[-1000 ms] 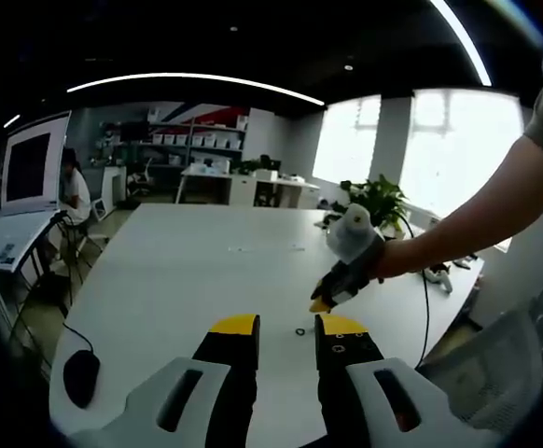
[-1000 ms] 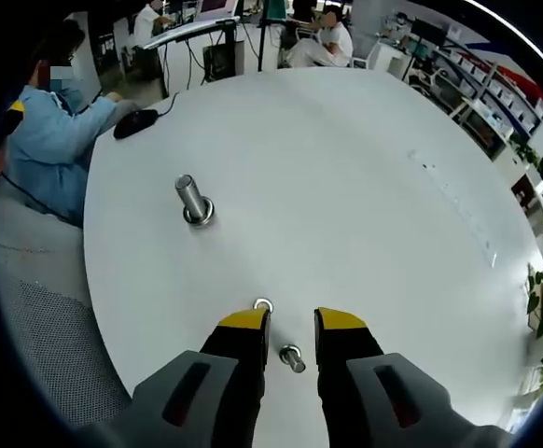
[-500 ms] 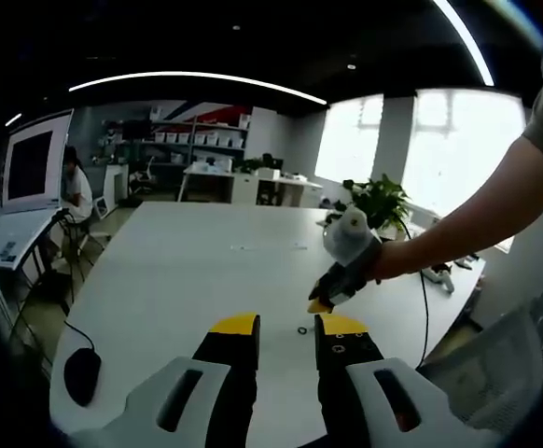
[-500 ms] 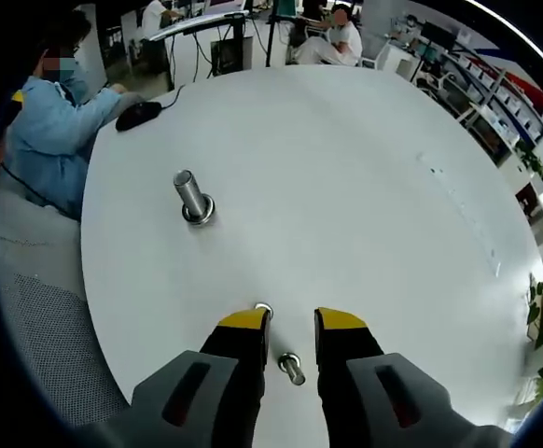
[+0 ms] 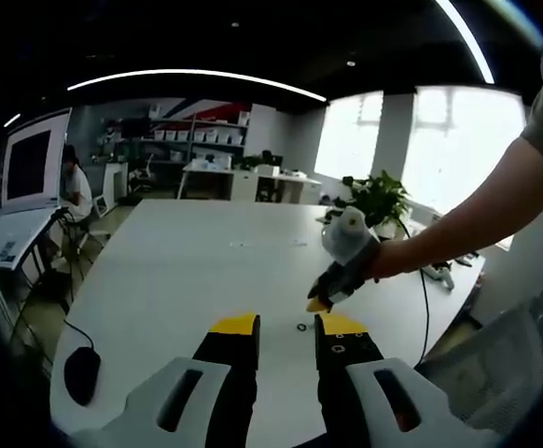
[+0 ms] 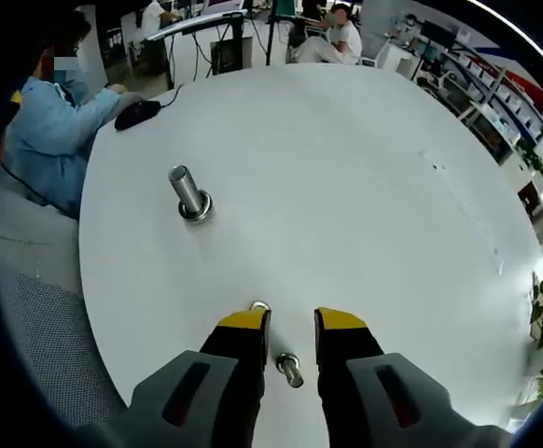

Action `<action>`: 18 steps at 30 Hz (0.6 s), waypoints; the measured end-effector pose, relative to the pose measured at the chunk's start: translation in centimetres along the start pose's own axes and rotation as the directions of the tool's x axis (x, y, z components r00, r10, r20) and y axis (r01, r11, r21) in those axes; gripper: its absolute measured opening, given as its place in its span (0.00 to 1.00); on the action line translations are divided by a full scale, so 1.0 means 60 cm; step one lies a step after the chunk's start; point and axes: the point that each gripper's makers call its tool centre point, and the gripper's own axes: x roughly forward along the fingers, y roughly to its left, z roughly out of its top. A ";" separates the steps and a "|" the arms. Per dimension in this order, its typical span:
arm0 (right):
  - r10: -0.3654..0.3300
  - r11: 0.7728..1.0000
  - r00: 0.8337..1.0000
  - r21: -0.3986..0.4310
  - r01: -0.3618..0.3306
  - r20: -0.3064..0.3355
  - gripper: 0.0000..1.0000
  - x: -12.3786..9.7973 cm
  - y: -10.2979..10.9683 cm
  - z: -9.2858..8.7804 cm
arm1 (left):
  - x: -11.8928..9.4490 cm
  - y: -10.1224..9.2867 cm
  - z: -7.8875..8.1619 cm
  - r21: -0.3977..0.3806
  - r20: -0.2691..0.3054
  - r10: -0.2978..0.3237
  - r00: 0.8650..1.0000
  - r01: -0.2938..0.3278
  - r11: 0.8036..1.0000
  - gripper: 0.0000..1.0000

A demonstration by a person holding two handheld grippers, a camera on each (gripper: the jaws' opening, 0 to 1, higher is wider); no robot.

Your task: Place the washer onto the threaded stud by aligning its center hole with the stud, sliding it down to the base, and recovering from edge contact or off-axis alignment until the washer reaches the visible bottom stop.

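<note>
Washer [image 6: 260, 306], small and silvery, lies on the white table [image 6: 346, 187] touching the released right gripper [image 6: 292, 322]; bolt [image 6: 288, 368] between its jaws; left gripper [image 5: 287, 325] released.

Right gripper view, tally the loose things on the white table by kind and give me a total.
Large stud: 1
Small bolt: 1
Washer: 1
Computer mouse: 1
Total: 4
</note>
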 end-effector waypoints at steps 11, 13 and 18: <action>0.040 0.999 0.999 0.003 -0.040 -0.011 0.23 0.023 0.025 0.001 | 0.000 0.003 -0.004 0.001 -0.009 0.005 1.000 -0.005 1.000 0.21; 0.048 0.999 0.999 0.000 -0.048 -0.016 0.23 0.027 0.031 0.002 | 0.001 0.001 -0.006 0.003 -0.015 0.004 1.000 -0.004 1.000 0.21; 0.053 0.999 0.998 0.008 -0.053 -0.024 0.23 0.036 0.035 0.000 | 0.001 0.001 -0.007 0.005 -0.018 0.003 1.000 -0.003 1.000 0.21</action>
